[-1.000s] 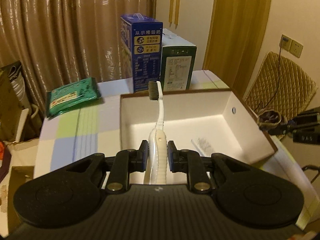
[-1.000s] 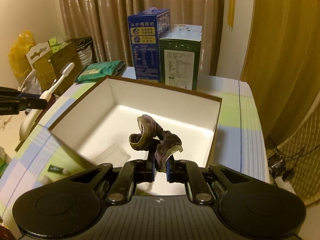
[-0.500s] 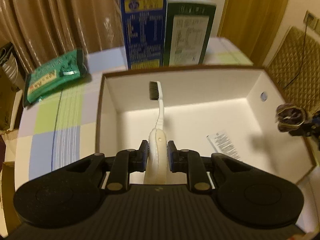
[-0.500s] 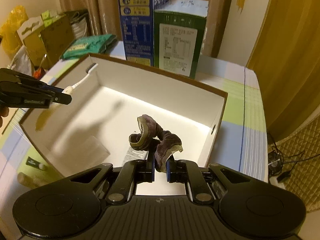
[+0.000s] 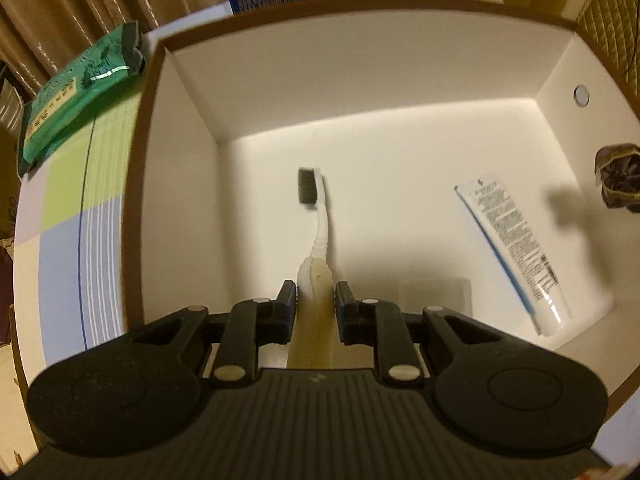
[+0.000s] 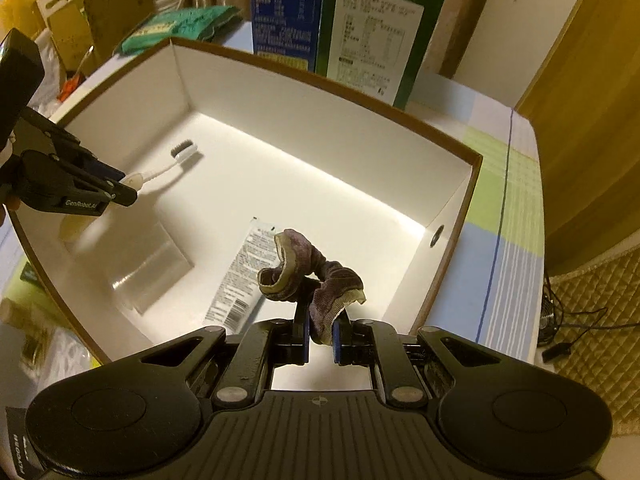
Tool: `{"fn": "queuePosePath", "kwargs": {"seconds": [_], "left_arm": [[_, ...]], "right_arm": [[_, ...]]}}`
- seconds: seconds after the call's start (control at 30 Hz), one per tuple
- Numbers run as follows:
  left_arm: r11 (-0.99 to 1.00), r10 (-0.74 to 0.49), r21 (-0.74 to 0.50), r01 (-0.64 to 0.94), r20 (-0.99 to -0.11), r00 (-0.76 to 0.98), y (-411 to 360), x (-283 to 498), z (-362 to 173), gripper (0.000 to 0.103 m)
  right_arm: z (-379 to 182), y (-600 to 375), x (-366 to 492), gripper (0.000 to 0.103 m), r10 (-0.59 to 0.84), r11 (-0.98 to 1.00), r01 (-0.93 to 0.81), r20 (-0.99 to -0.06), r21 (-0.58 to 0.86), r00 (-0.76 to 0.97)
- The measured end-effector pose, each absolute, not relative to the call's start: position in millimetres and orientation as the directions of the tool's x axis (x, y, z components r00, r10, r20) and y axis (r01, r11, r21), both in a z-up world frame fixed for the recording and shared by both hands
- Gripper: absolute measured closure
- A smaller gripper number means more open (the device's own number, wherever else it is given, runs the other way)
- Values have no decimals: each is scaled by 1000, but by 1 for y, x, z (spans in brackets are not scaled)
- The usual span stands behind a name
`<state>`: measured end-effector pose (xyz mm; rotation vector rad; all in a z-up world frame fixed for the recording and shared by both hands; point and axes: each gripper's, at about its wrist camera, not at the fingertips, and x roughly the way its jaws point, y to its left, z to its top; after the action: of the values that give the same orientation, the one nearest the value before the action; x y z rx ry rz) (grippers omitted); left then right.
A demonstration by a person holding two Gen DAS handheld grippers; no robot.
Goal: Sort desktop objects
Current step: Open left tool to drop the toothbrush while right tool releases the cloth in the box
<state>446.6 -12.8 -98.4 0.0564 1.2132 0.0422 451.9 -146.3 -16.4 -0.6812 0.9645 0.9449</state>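
- Left wrist view looks steeply down into a white box [image 5: 188, 128] with a brown rim; the left gripper [image 5: 316, 300] has its jaws closed narrow on the thick cream handle of a white toothbrush [image 5: 320, 220].
- The toothbrush points away from the gripper toward the far wall of the box, its dark bristle head close above the box floor, near the middle and somewhat to the left wall.
- A white tube [image 5: 512, 256] with small print lies flat on the box floor near the right wall, cap end toward the near edge.
- At the right edge of this view a dark scrunchie [image 5: 618, 180] hangs over the box, and its shadow falls on the floor beside the tube.
- Right wrist view shows the right gripper [image 6: 320, 336] with the jaws pressed tight on the purple-brown scrunchie, which stands up from the pads above the near right part of the box, over the tube.
- Behind the far edge of the box, on the checked tablecloth [image 6: 504, 216], stand a blue carton [image 6: 284, 12] and a green carton [image 6: 376, 36], side by side and touching.
- A green packet [image 5: 76, 92] lies on the cloth just beside the far left corner of the box.
- A clear flat thing [image 6: 152, 268] lies on the box floor near the near left wall; what it is I cannot tell.
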Motion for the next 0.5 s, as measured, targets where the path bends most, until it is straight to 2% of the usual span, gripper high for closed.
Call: {"fn": "queuePosePath", "kwargs": {"seconds": [0.07, 0.23, 0.5], "left_arm": [[998, 59, 64, 3, -935, 348, -14, 447, -99, 85], [996, 68, 81, 22, -936, 344, -18, 444, -100, 72], [994, 71, 98, 56, -929, 364, -24, 441, -90, 63]], "right_arm": [[-18, -145, 453, 96, 343, 435, -897, -907, -79, 246], [-23, -143, 452, 96, 319, 404, -909, -917, -98, 240], [-28, -139, 450, 96, 292, 362, -920, -919, -152, 267]]}}
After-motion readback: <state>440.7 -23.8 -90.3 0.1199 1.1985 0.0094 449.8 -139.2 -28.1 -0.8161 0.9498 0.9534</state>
